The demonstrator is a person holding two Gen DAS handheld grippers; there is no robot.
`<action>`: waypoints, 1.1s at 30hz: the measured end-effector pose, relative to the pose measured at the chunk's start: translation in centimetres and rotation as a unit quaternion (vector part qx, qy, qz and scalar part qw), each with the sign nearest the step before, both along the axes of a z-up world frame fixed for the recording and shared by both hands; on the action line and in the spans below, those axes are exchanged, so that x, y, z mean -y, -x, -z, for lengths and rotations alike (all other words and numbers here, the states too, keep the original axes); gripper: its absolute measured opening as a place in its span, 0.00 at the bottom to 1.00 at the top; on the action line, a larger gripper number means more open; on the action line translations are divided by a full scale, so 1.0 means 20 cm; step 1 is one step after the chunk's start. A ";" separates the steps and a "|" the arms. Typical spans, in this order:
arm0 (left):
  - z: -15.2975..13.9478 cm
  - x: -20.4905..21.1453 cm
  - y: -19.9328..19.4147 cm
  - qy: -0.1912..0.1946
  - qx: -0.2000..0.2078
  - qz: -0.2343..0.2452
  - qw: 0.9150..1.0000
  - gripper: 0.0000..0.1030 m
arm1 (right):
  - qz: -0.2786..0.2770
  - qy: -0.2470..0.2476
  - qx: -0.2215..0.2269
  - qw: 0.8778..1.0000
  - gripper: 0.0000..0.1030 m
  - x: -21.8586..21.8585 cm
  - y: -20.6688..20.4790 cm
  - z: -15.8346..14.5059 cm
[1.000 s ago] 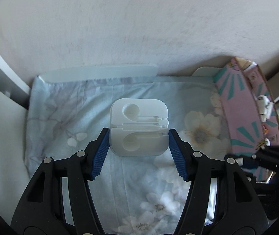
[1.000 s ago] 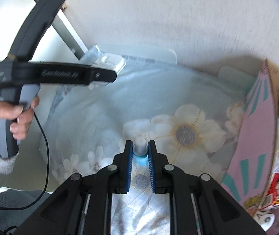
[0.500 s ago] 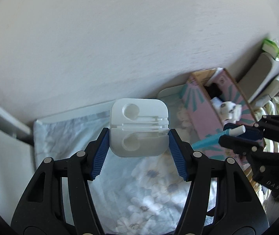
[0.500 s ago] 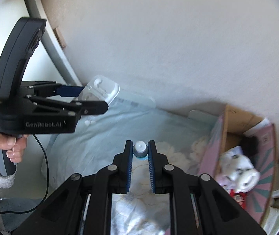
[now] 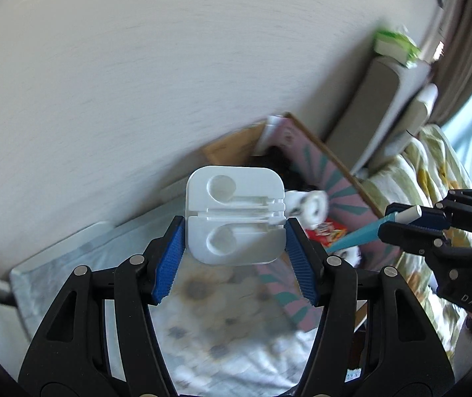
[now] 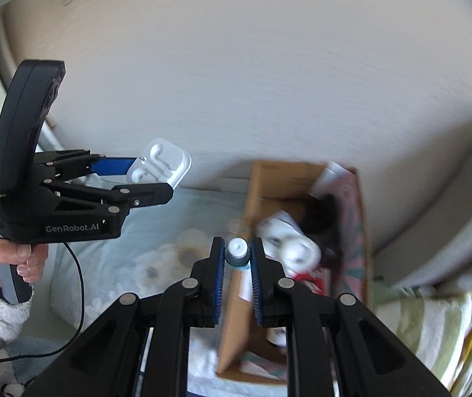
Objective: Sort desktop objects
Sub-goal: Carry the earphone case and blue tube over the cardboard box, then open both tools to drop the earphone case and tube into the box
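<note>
Above the open cardboard box [image 6: 305,195] we hold two things in the air. Our left gripper [image 5: 236,251] has its blue pads pressed on both sides of a white earphone case [image 5: 235,218], jaws about half apart; the case's broad moulded face looks back at the left wrist camera and its central groove runs across from pad to pad. Our right gripper [image 6: 237,264] is closed tight on a teal tube with a white cap [image 6: 237,248], whose long axis runs along the fingers, cap forward and pointing down toward the box. Left of the box lies a floral cloth [image 6: 130,231] with bare room on it; behind the box stands a pale wall [image 6: 269,66]. Inside the box we make out a white plush toy [image 6: 289,244], something dark and a red packet, all blurred. The tube's lower end is hidden between the right gripper's fingers.
</note>
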State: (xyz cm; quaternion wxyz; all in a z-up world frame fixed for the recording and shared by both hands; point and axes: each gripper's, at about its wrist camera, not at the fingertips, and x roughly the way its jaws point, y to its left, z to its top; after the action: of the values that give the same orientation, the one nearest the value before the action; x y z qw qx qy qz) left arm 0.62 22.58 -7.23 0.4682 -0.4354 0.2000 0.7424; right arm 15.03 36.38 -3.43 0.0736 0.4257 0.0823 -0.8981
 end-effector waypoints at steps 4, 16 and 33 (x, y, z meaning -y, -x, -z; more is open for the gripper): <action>0.03 -0.14 -0.07 0.005 0.007 0.023 1.000 0.56 | 0.027 0.003 0.012 1.000 0.14 -0.15 -0.02 0.01; 0.14 -0.38 -0.15 0.026 0.014 0.042 0.999 0.56 | 0.042 0.014 0.043 0.998 0.14 -0.33 -0.01 0.09; 0.19 -0.46 0.05 0.015 0.061 -0.019 0.998 1.00 | 0.031 0.015 0.085 0.996 0.92 -0.36 0.14 0.17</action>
State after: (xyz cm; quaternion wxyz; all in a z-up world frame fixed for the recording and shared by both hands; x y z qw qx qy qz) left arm -0.29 31.72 -11.12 0.4586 -0.4909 0.1741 0.7199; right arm 12.23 43.56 -6.91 0.0588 0.5017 0.0489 -0.8617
